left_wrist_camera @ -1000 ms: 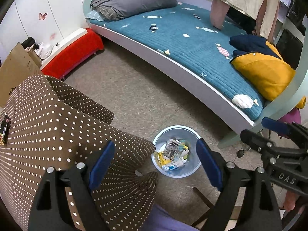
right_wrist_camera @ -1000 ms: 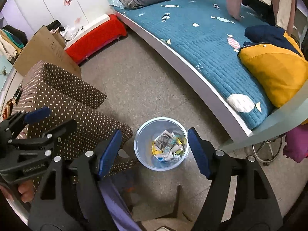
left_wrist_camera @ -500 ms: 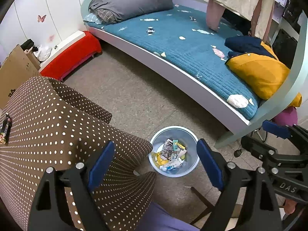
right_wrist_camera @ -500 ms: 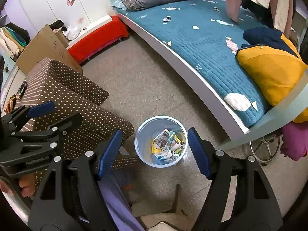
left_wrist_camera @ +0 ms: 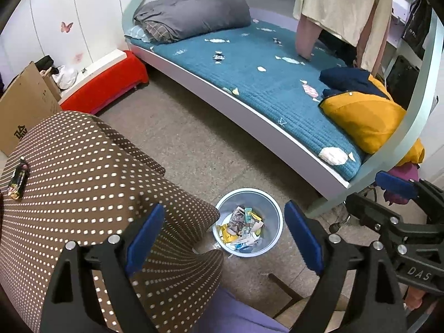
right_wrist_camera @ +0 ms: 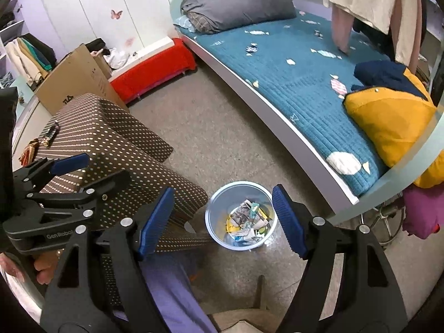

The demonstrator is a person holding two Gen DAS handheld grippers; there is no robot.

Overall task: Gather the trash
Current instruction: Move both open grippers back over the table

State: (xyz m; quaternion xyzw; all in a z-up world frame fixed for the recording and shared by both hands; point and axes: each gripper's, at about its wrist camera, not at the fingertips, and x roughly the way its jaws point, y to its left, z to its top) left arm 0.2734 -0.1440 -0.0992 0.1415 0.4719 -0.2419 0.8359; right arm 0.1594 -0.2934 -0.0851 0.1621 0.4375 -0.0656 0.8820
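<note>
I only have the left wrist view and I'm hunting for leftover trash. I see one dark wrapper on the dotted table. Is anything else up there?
Observer: Yes. The right wrist view shows reddish-brown wrappers near the edge of the dotted table, close to the dark wrapper.
Operator: Are the right tongs free to grab them?
Observer: Yes. The right tongs are open with nothing between them, and they frame the bin on the floor.

Bin (left_wrist_camera: 273,208) trash (left_wrist_camera: 244,230) too jumbled to identify
</note>
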